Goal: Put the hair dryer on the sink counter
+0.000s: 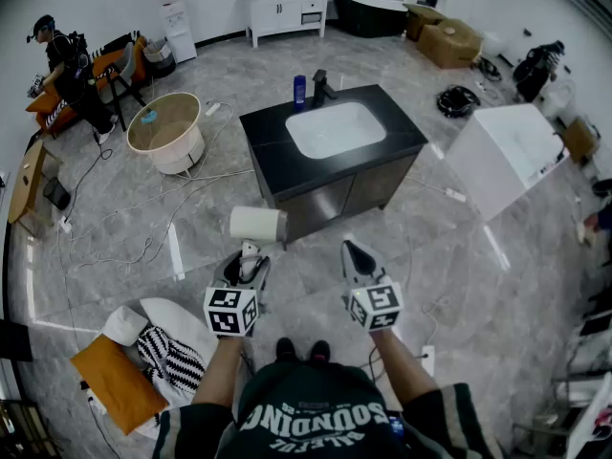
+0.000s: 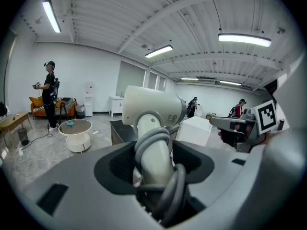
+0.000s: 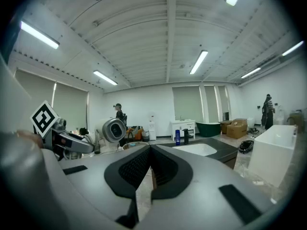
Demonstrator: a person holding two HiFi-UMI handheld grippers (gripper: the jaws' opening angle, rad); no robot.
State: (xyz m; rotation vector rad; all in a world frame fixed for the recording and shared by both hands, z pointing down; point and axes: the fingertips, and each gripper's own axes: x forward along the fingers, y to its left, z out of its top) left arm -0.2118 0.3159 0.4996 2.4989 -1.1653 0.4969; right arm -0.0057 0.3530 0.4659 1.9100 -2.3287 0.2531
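White appliance count: one hair dryer [image 1: 258, 224].
Gripper count: two, the left gripper [image 1: 251, 252] and the right gripper [image 1: 356, 251], each with a marker cube.
Counter count: one sink counter [image 1: 277, 161] with one white basin [image 1: 335, 128], one dark faucet [image 1: 321, 86] and one blue bottle [image 1: 299, 91] at its far edge.
Other items: one round low table [image 1: 182, 156], one white cabinet [image 1: 285, 8], one dark bathtub [image 1: 368, 12], cardboard boxes [image 1: 451, 41], one person [image 1: 67, 65] standing at the far left.
Surface: black counter top on a dark cabinet base.
Room: large open hall with a grey marble-pattern tile floor [image 1: 459, 256], loose cables on it, white walls, and a ribbed white ceiling with tube lights.
Hair dryer look: white rounded barrel lying level, white handle pointing down, grey cord [image 2: 165, 176] coiled round the handle.
Hair dryer position: in the air above the floor, just short of the counter's front left corner, not touching the counter top.
Left gripper fingers: clamped on the hair dryer's handle and its coiled cord, jaws wide round them.
Right gripper fingers: closed together with nothing between them, level beside the left gripper and aimed at the counter.
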